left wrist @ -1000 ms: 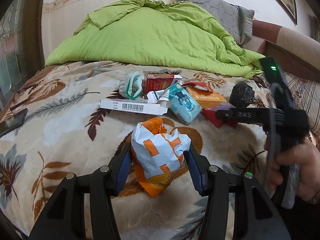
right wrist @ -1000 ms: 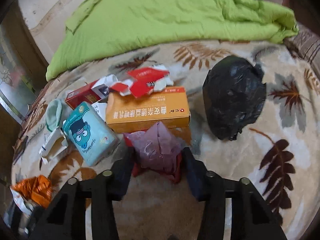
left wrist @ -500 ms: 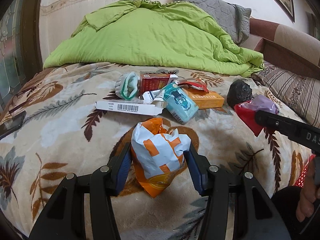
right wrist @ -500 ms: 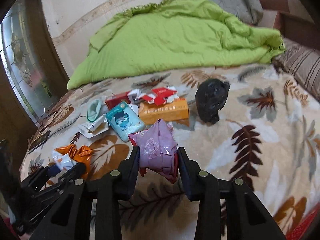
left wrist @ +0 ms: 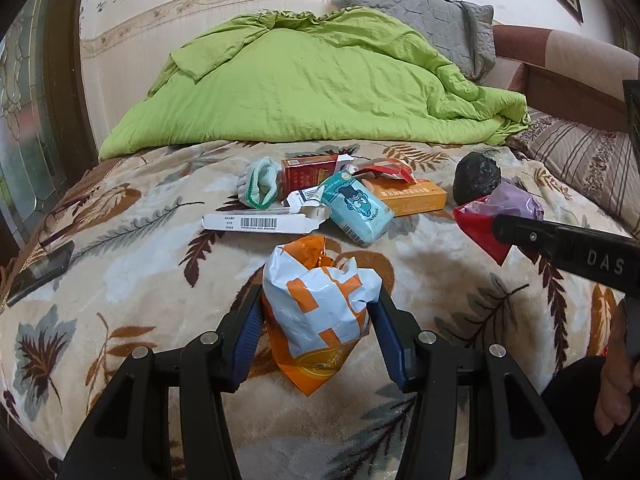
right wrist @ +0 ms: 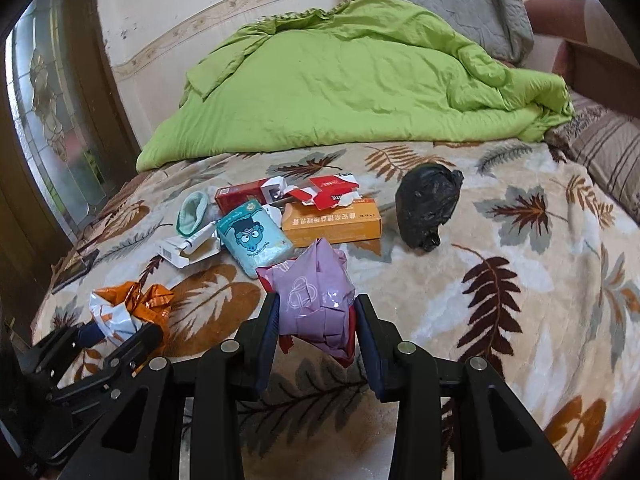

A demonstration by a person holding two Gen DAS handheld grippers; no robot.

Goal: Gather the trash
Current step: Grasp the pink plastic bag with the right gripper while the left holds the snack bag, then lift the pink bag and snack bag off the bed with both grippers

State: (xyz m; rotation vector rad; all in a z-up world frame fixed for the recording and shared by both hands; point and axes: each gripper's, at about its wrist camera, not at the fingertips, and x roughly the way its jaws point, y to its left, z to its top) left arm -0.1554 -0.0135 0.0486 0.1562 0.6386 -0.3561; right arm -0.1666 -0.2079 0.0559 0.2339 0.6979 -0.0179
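My left gripper (left wrist: 318,306) is shut on an orange and white snack bag (left wrist: 320,304), held above the leaf-patterned blanket (left wrist: 120,280); the bag also shows in the right wrist view (right wrist: 128,310). My right gripper (right wrist: 316,316) is shut on a crumpled purple and red wrapper (right wrist: 314,300), lifted off the bed; it shows at the right of the left wrist view (left wrist: 504,216). More trash lies behind: a light blue tissue pack (right wrist: 254,240), an orange box (right wrist: 334,224), red cartons (right wrist: 240,196), a white barcode box (left wrist: 260,223), a black bag (right wrist: 430,204).
A green quilt (left wrist: 312,80) and a grey pillow (left wrist: 416,28) fill the back of the bed. A striped pillow (left wrist: 580,160) lies at right. A dark phone (left wrist: 40,272) lies at the left edge. Something red (right wrist: 604,456) shows at bottom right.
My right gripper has lifted the purple and red wrapper off the pile and pulled back toward the bed's front right. My left gripper has drawn back slightly, bag still held.
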